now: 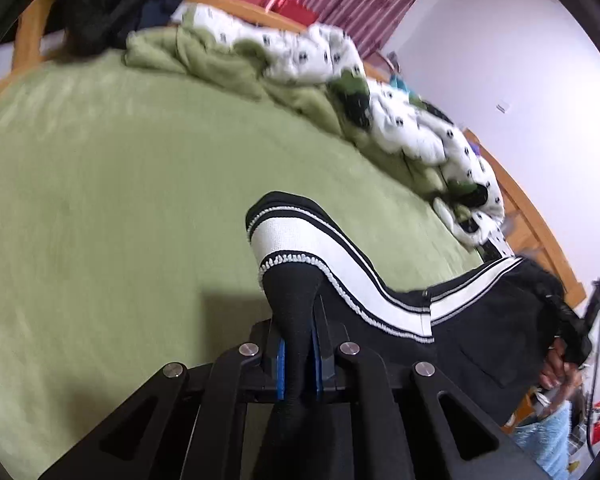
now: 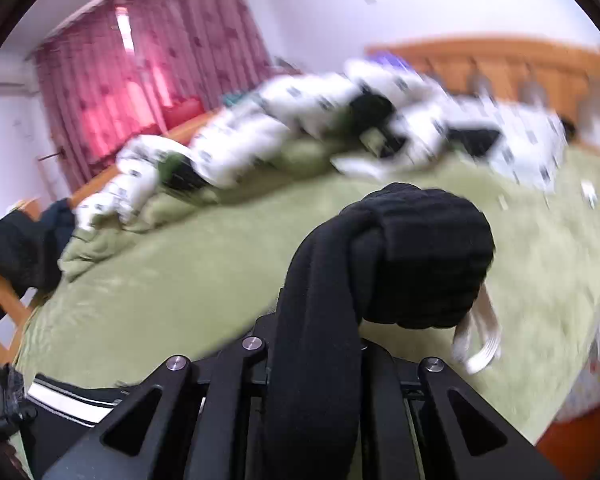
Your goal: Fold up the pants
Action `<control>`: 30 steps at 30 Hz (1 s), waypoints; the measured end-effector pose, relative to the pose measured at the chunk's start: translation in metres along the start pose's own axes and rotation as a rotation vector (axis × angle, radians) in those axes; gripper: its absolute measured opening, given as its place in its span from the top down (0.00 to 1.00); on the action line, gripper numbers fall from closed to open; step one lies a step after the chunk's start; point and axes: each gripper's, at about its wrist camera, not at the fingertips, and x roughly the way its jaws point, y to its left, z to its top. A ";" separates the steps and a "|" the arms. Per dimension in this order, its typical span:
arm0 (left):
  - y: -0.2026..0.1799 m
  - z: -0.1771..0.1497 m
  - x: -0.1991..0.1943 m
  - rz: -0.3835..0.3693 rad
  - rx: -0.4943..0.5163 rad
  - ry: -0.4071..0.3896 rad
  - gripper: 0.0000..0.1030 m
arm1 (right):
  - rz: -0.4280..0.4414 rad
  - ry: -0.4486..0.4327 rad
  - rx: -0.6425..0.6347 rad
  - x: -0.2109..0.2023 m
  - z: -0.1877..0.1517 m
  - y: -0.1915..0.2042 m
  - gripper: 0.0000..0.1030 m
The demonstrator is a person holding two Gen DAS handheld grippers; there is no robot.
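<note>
The left tool [image 1: 298,354] is pressed together on a fold of the one pair of black pants [image 1: 380,292] with white side stripes, low centre of its frame above the green bed [image 1: 120,200]. The right tool [image 2: 320,344] likewise pinches bunched black fabric, lower centre; one white patterned quilt [image 1: 400,120] lies upper right

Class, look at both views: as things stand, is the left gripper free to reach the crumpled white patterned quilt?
Probably not: the left gripper is shut on the pants, which stretch across to the right gripper. The quilt lies across open green bedding.
</note>
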 end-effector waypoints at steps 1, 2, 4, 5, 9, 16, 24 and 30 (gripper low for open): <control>0.000 0.011 -0.011 0.049 0.031 -0.030 0.91 | 0.030 -0.023 -0.017 -0.007 0.009 0.015 0.90; 0.003 0.020 -0.021 0.086 0.055 -0.059 0.91 | 0.056 -0.038 -0.026 -0.014 0.013 0.026 0.90; 0.018 0.037 -0.042 0.146 0.078 -0.095 0.90 | 0.116 -0.076 -0.042 -0.025 0.021 0.052 0.90; 0.028 0.042 -0.049 0.166 0.075 -0.088 0.90 | 0.141 -0.088 -0.048 -0.028 0.023 0.065 0.90; 0.081 0.045 -0.052 0.230 0.030 -0.034 0.89 | 0.201 -0.059 -0.043 -0.013 0.009 0.100 0.90; 0.151 -0.002 0.006 0.543 0.009 0.141 0.74 | 0.042 0.208 -0.076 0.098 -0.082 0.102 0.87; 0.124 -0.035 -0.026 0.381 -0.002 0.091 0.33 | 0.164 0.308 -0.004 0.092 -0.114 0.048 0.76; 0.099 -0.077 -0.002 0.495 0.097 0.130 0.29 | 0.087 0.258 -0.088 0.040 -0.126 0.034 0.58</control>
